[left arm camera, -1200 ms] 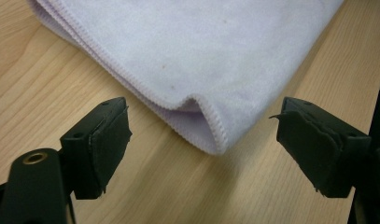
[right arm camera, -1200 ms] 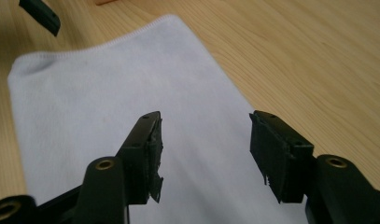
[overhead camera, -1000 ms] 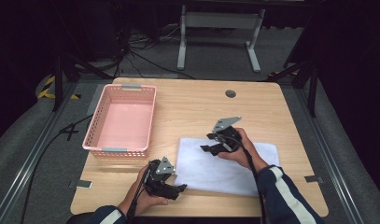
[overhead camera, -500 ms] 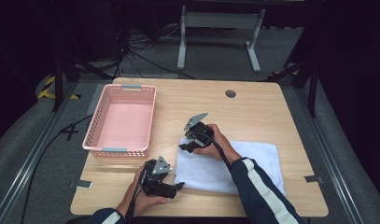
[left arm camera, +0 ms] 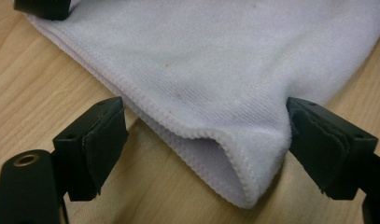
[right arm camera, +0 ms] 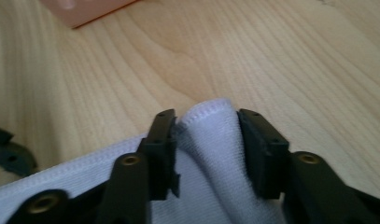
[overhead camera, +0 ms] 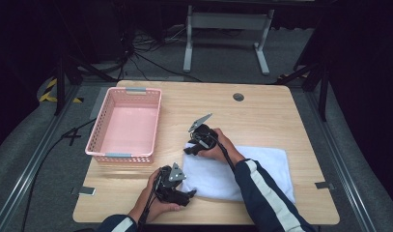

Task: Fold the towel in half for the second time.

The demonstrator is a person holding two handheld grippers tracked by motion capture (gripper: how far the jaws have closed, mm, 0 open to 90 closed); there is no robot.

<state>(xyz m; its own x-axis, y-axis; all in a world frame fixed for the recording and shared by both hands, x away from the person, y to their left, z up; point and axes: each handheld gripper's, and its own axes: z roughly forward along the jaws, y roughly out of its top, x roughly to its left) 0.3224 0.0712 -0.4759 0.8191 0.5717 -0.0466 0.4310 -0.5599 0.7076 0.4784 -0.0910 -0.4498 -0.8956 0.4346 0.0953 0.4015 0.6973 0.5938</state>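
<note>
The right gripper (right arm camera: 204, 154) has just been closing its jaws, and they now pinch a bunched-up corner of the white towel (right arm camera: 211, 140) between them, at the towel's far left corner on the wooden table (overhead camera: 261, 111). The left gripper (left arm camera: 206, 140) stands wide, its jaws straddling the towel's near left corner, the right jaw just at the cloth. A pink basket (overhead camera: 124, 125) sits well to the left.

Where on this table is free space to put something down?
Free: the far strip of the table beyond the towel, around the dark hole, and the right edge beside the towel. The basket is empty too. Crowded: the near left, where both claws work at the towel's corners.
</note>
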